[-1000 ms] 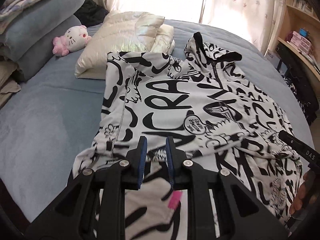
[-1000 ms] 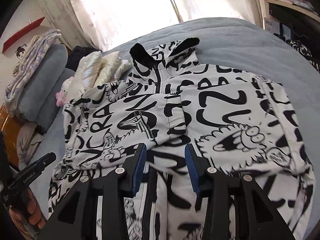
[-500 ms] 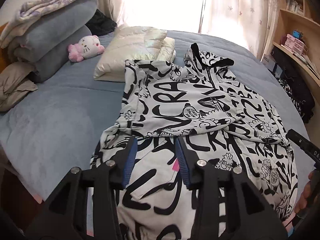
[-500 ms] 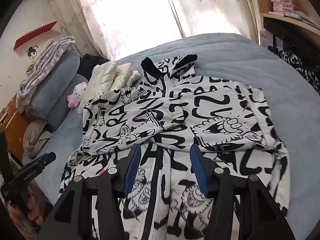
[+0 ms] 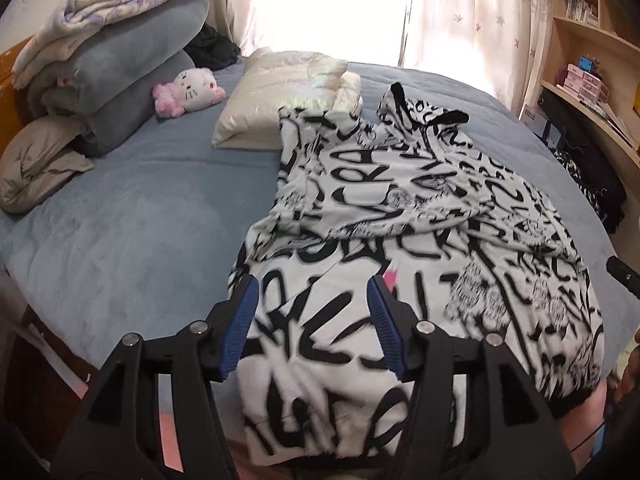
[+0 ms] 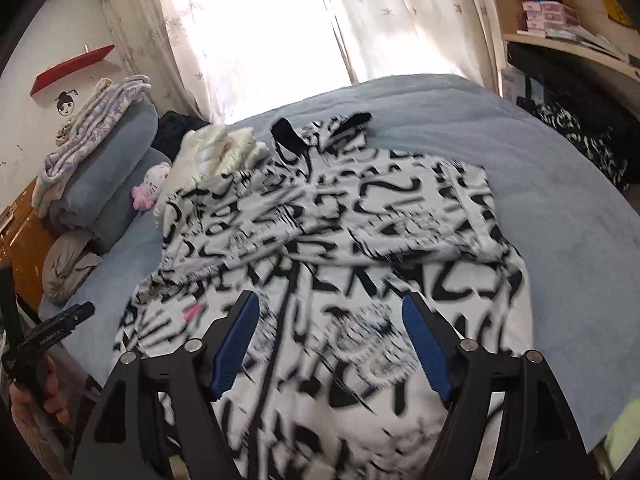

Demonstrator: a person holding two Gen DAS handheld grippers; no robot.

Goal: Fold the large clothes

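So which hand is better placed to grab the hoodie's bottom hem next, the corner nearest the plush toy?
Left, probably. The left gripper hangs over that side of the hoodie, toward the plush toy; the right gripper sits over the zip side. Both jaws are opening, empty.

Hoodie (image 5: 420,216), spread ahead of the left tool (image 5: 312,328): big black graffiti letters, "CRA" legible approx. mid-chest, rest blurred. In the right wrist view, the other tool (image 6: 52,332), far left of the right tool (image 6: 332,340), carries white lettering, probably "GenRobot.AI". Shelf boxes up right: labels too small.
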